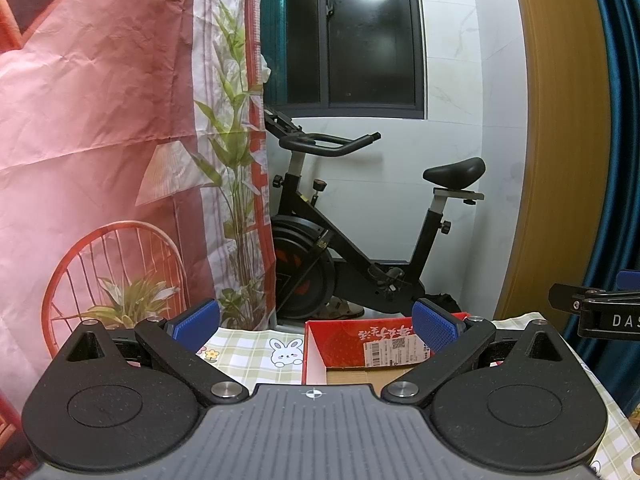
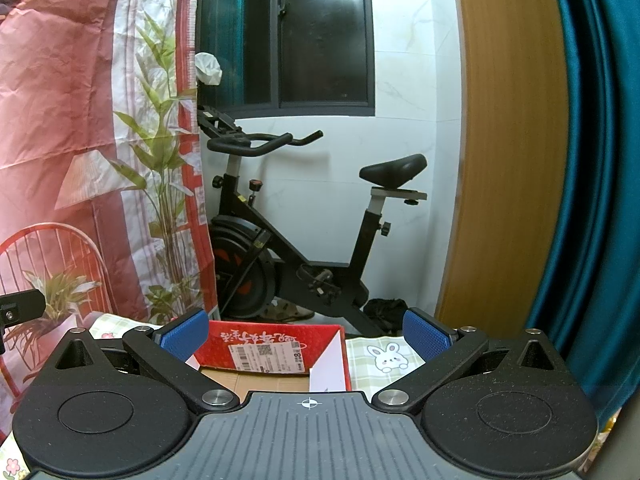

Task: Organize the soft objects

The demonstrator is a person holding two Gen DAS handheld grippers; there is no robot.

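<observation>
A red cardboard box (image 1: 376,344) with a shipping label stands open on a checked tablecloth with rabbit prints (image 1: 256,354). My left gripper (image 1: 316,326) hovers open above the cloth, its blue pads wide apart, the box just ahead and to the right. The right gripper's black body (image 1: 596,308) shows at the right edge. In the right wrist view my right gripper (image 2: 306,332) is open too, with the same box (image 2: 272,350) ahead between its fingers and nothing held. No soft object is in view.
A black exercise bike (image 1: 360,240) stands against the white wall behind the table, under a dark window (image 1: 360,32). A printed pink backdrop (image 1: 100,140) hangs on the left. A wooden panel (image 2: 508,140) and a teal curtain (image 2: 592,160) stand on the right.
</observation>
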